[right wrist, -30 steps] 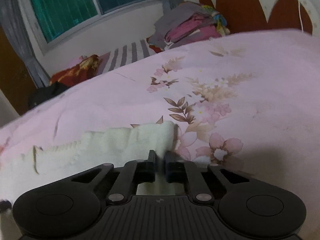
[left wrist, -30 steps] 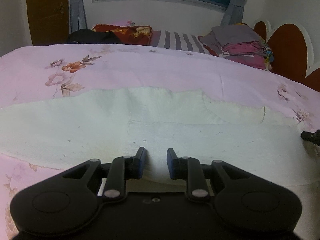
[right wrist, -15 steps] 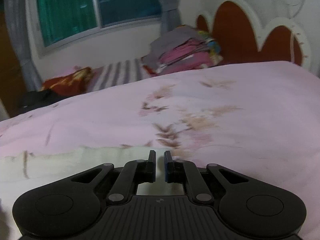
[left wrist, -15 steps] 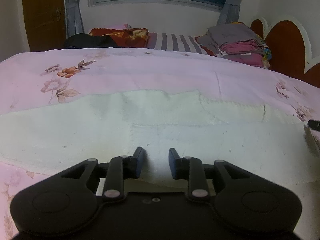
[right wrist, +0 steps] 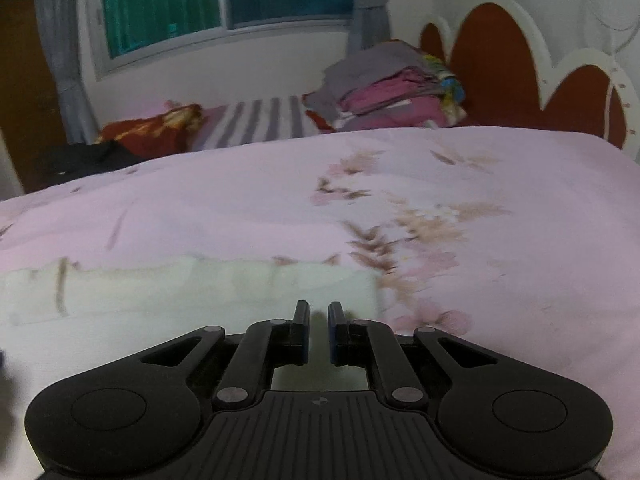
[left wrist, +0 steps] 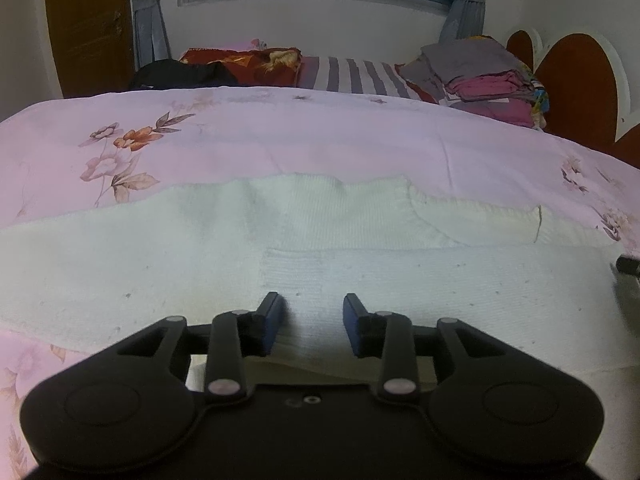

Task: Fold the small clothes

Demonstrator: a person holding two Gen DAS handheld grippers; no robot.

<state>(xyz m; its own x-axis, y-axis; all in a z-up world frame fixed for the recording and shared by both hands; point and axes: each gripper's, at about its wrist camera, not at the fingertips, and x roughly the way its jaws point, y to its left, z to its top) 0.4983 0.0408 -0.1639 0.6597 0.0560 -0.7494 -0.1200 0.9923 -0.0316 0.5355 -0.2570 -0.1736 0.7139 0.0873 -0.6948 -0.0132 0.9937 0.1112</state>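
Cream knit garment lies spread flat across the pink floral bedspread, long axis running left to right, with one layer already doubled over the near part: a fold line and a stepped upper edge show in the left wrist view.

Left gripper sits low over the near hem, jaws apart with a wide gap, nothing between them. Cloth passes under the fingertips, not in them.

Right gripper sits at the garment's right end, just short of its corner. Jaws nearly closed, narrow gap between them. Cannot tell if any fabric is pinched; the view is motion-blurred and the gap looks bare.

Step in hand, by judgement: between folds. Both tools are lined up on the near edge, likely setting up the next grasp. Task looks partway done, since the garment is still long and wide.

Next move calls for:
- left dropping onto the hem and closing on the full layer stack, not just the top ply
- right opening enough to take the corner, then pinching
- both lifting together and carrying the edge over evenly, so the knit doesn't stretch or skew

Folded clothes pile stays far back by the headboard, well apart from the work.
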